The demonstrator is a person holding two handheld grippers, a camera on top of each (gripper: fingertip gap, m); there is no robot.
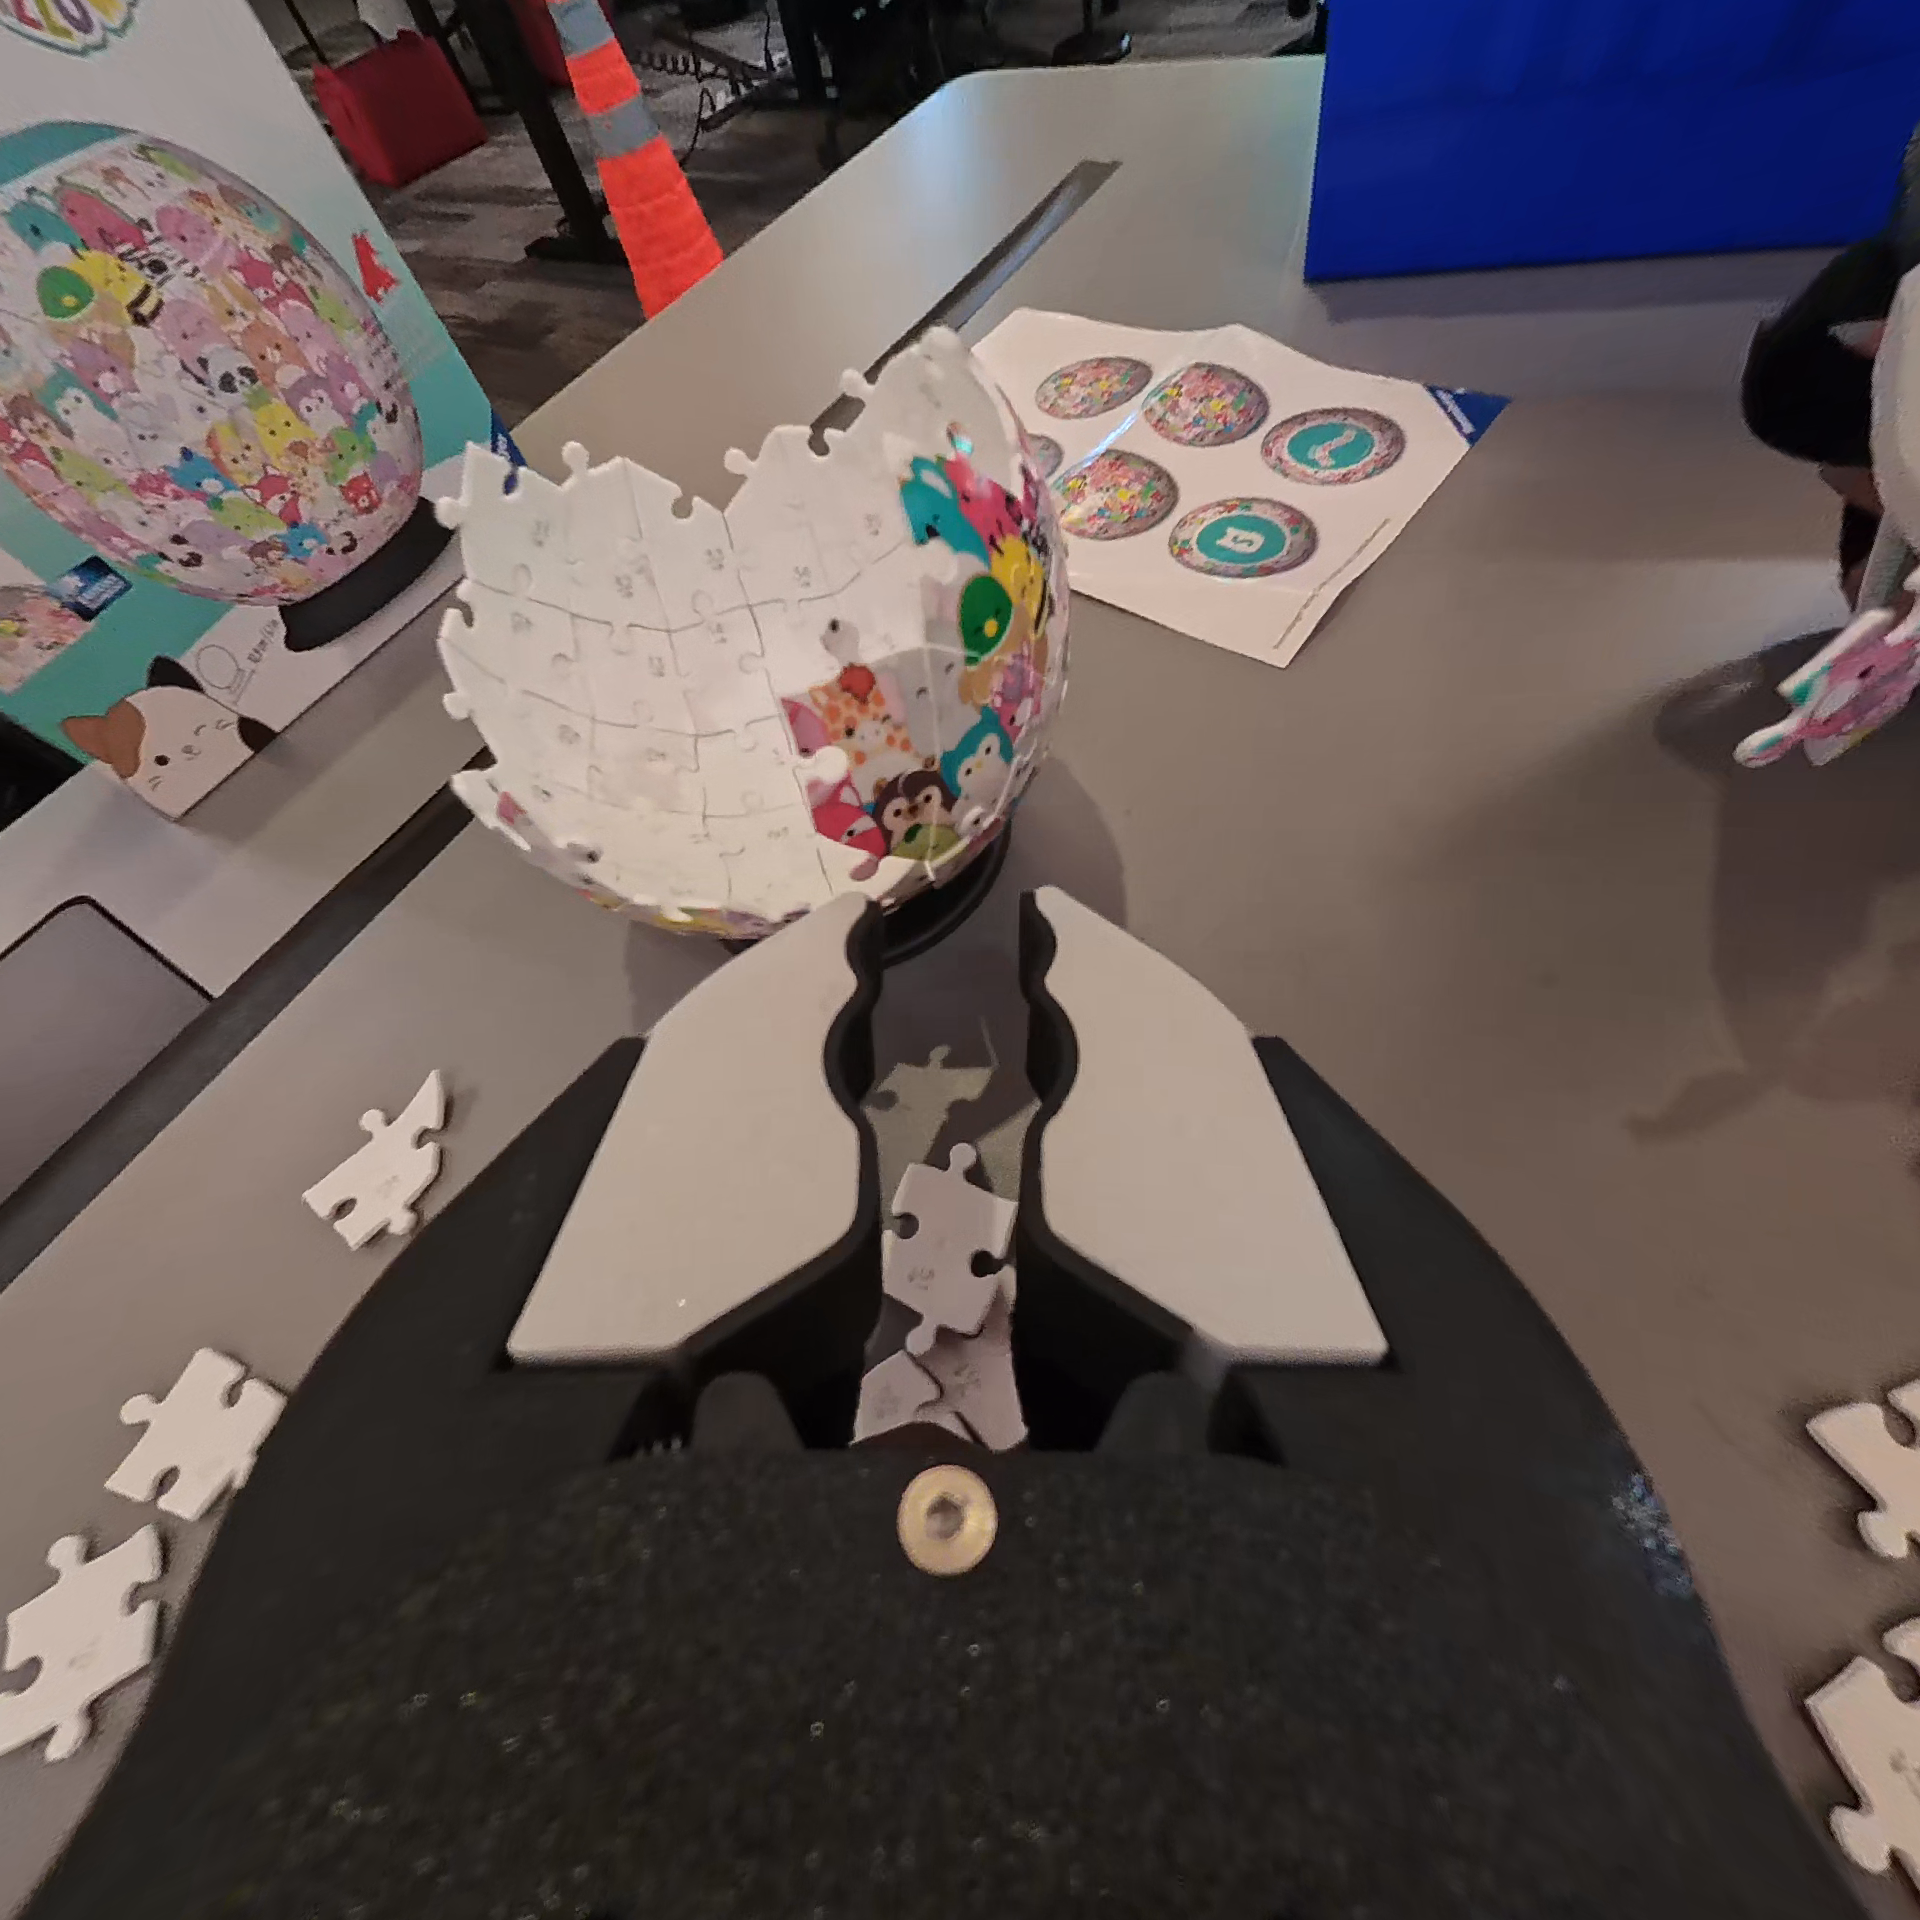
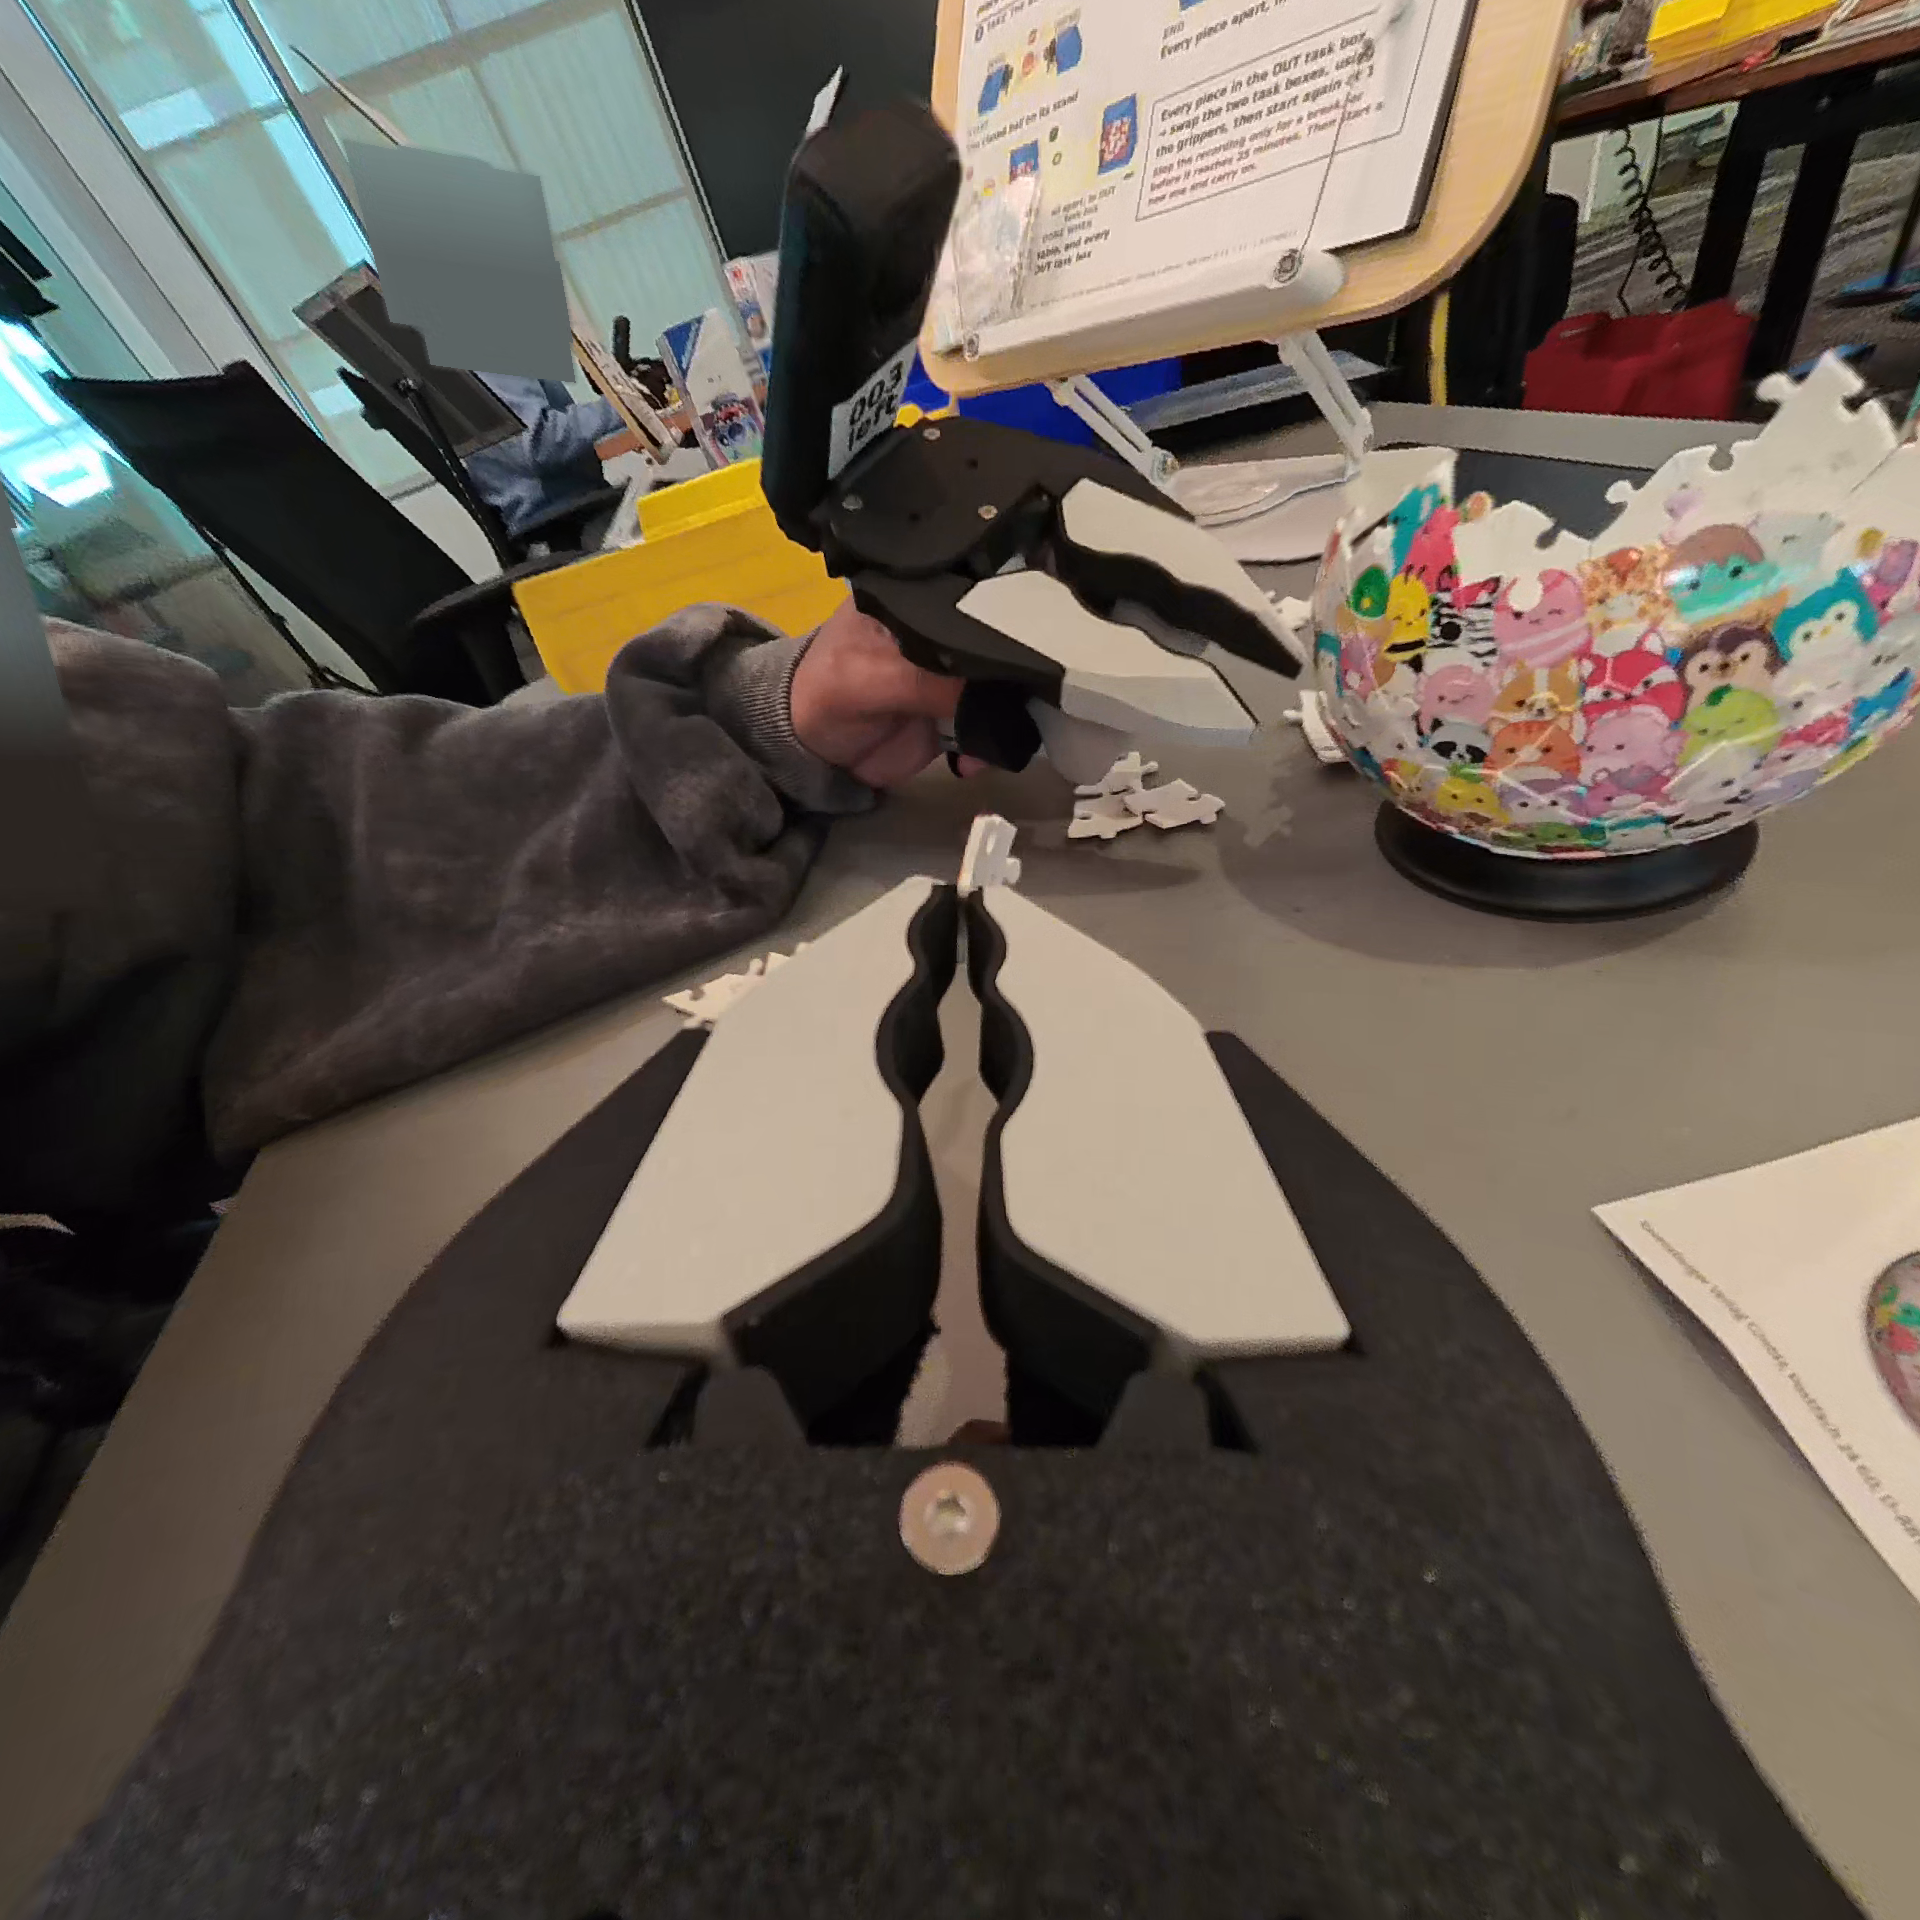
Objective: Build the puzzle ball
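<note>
The half-built puzzle ball [image 1: 727, 675] stands on a black base on the grey table [image 1: 1351, 935], with its white inner side and coloured outer side both showing. It also shows in the right wrist view [image 2: 1621, 675]. My left gripper [image 1: 951, 914] is open and empty, close in front of the ball's base. White loose pieces [image 1: 951, 1247] lie on the table under its fingers. The right wrist view shows it [image 2: 1262, 691] open beside the ball. My right gripper [image 2: 961, 899] is shut on a white puzzle piece [image 2: 987, 852] that sticks up from its tips.
The puzzle box [image 1: 208, 416] stands at left and a printed sheet [image 1: 1226, 468] lies behind the ball. More loose white pieces [image 1: 384, 1164] lie around. A blue box [image 1: 1610, 135] is far right. An instruction board [image 2: 1195, 156] and a grey sleeve [image 2: 416, 831] are at left. My right fingertips sit around 15 centimetres from my left ones.
</note>
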